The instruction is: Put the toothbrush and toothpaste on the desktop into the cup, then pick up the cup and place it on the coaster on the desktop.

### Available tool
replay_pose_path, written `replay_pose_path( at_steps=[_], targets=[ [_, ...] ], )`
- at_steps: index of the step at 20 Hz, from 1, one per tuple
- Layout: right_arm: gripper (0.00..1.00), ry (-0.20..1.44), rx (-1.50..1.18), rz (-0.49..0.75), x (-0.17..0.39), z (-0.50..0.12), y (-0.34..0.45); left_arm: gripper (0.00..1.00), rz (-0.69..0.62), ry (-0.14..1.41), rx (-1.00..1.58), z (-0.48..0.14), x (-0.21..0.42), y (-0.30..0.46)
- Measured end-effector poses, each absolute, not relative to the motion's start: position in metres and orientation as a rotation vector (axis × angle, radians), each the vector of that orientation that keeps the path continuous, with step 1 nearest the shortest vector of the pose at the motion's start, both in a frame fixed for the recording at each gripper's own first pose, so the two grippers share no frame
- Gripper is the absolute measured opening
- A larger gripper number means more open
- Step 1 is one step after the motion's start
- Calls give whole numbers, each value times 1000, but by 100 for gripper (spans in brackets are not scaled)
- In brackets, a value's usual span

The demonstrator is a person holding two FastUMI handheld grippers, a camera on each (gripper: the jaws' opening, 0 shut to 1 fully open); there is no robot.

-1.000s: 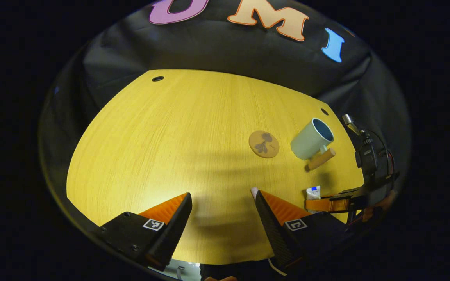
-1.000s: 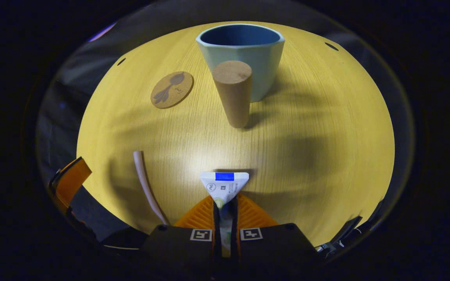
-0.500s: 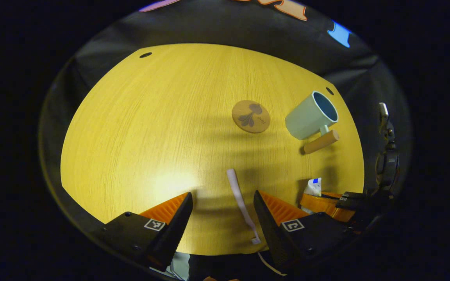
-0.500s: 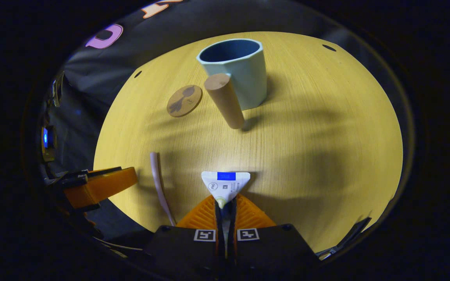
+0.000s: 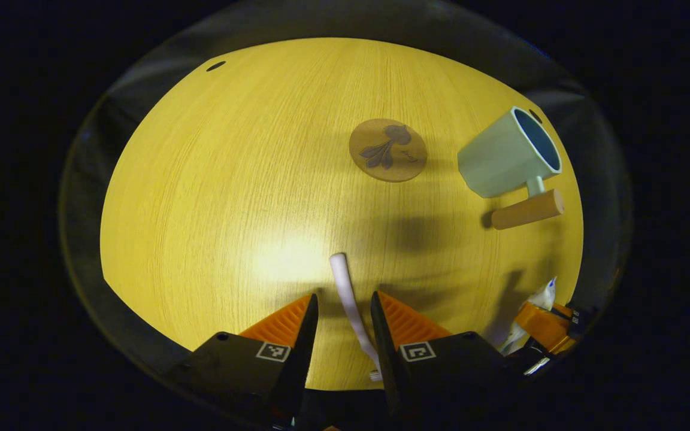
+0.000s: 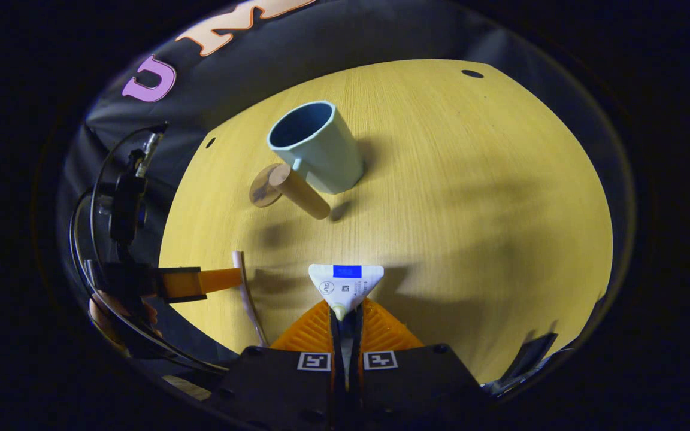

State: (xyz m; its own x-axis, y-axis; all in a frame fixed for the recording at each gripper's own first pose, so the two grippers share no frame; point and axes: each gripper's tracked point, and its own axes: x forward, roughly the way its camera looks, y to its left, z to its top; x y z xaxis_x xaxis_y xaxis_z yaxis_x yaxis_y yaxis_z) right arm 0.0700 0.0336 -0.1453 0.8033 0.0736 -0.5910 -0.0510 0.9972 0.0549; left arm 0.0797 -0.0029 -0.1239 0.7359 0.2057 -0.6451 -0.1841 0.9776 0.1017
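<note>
**Both hand-held grippers at the brush and paste**

The right hand-held gripper (image 6: 345, 323) is clamping the toothpaste (image 6: 345, 286) above the table (image 6: 471, 197). The left hand-held gripper (image 5: 341, 326) is sitting narrowly around the toothbrush (image 5: 350, 302), seemingly without contact. The cup (image 5: 510, 154) is standing beside the coaster (image 5: 387, 149).

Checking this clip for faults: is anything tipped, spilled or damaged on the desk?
Nothing stands out. The cup stands upright, the coaster lies flat, and the toothbrush lies flat on the desk.
</note>
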Motion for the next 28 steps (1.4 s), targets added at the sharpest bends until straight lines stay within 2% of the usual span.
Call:
replay_pose_path(
  at_steps=[2,4,5,7,10,13,17,21,28],
  targets=[
    [6,620,43,69,71,-139,28,49,237,737,21,-128,78,0],
    [5,612,51,78,72,-134,26,37,256,753,9,-128,77,7],
    [5,613,46,81,72,-133,25,26,270,757,7,-125,77,9],
    [6,616,31,83,71,-132,21,19,279,766,-5,-122,80,11],
    [6,619,25,98,71,-130,21,16,287,775,-16,-123,77,13],
    [6,623,21,113,71,-132,23,5,292,775,-12,-123,79,15],
    [6,617,11,124,70,-131,26,0,254,748,1,-120,79,12],
    [6,585,8,111,74,-127,25,0,178,696,-46,-115,81,13],
    [6,418,73,99,82,-88,28,0,65,551,-24,-85,87,5]
  ],
)
